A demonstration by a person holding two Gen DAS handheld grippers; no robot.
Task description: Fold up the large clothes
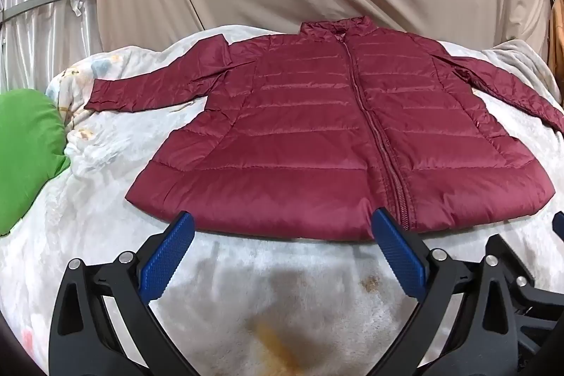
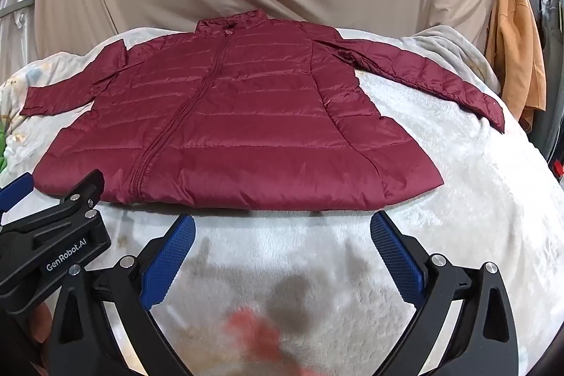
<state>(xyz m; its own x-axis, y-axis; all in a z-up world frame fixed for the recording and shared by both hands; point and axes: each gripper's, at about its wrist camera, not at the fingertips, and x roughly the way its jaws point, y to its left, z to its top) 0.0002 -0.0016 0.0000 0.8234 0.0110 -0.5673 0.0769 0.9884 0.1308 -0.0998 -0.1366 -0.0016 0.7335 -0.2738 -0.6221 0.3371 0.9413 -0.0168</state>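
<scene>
Both grippers, left gripper [image 1: 282, 224] and right gripper [image 2: 282, 224], were spread wide with nothing between them; one maroon puffer jacket [image 1: 338, 143] lay flat, zipped, two sleeves out, on one white fleece blanket [image 1: 282, 270]; one green pillow [image 1: 28, 150] at left.

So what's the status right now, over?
Left gripper and right gripper open, empty. Red jacket flat, zipped, unfolded on blanket. Nothing in the way.
</scene>
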